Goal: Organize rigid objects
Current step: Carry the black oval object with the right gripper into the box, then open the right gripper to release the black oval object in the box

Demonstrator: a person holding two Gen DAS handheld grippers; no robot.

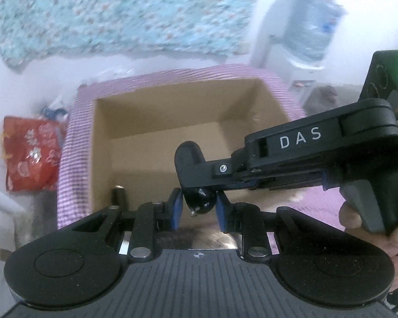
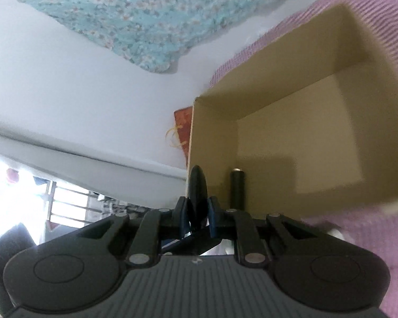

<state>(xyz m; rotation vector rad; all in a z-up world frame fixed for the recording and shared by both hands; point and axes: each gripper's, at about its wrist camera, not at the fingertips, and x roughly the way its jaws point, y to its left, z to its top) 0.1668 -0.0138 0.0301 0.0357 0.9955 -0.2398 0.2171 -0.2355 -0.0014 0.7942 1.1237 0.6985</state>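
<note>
White letters "DAS" on black right gripper (image 1: 196, 164), right side of left-wrist pic. No other words readable; red bag (image 1: 30, 156) print too blurry.

Bright daylight; blurred, warped edges; window glare

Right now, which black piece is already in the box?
The cylinder, down inside the box by its near wall. The other piece is not in it: the left gripper and right gripper both clamp it.
</note>
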